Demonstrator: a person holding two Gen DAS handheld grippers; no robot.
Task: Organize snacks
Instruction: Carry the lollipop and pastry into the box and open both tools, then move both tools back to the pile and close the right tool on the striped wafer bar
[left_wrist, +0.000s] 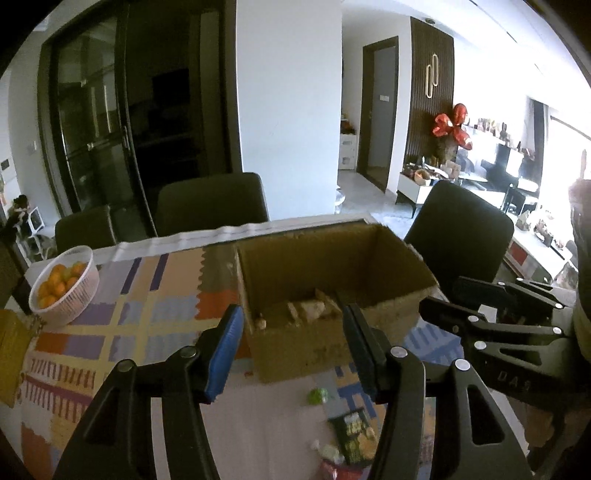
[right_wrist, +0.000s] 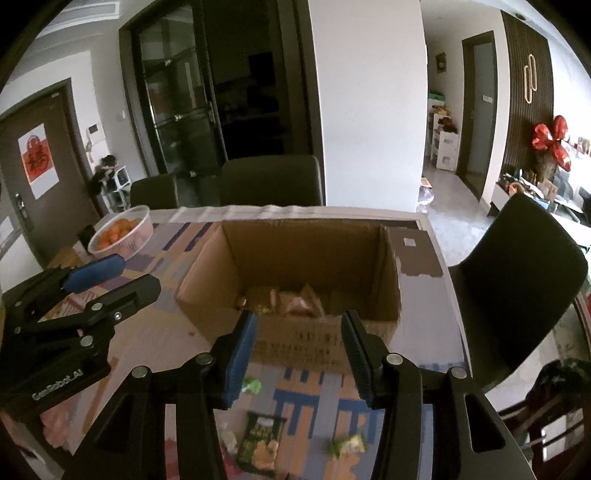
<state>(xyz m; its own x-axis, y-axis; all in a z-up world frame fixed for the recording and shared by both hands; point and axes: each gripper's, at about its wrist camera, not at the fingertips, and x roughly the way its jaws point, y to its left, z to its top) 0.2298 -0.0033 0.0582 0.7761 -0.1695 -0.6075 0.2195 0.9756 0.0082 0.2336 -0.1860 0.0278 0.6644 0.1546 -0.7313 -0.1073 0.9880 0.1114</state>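
The left gripper (left_wrist: 291, 350), its blue-padded and black fingers spread wide and holding nothing, is hovering just in front of an open brown cardboard box (left_wrist: 332, 280) sitting on a desk (left_wrist: 147, 302) covered in a multicoloured patchwork cloth. The right gripper (right_wrist: 299, 354), likewise released and empty, is hanging before the same box (right_wrist: 295, 266), with the left gripper's body showing at the left of its view and the right gripper's body showing at the right of the left view. Several tan and orange snack packets (right_wrist: 291, 301) are lying on the floor of the box. Nearer the cameras, outside the box, a dark green snack bag with yellow print (right_wrist: 260, 445) is lying flat on the cloth, with a small light-green wrapped sweet (left_wrist: 318, 396) between it and the box and a yellow-green packet (right_wrist: 347, 445) to its right. A white ribbed basket of oranges (left_wrist: 64, 286) is standing at the desk's far left corner, well apart from the box. Dark upholstered chairs (right_wrist: 271, 181) are lining the far edge.
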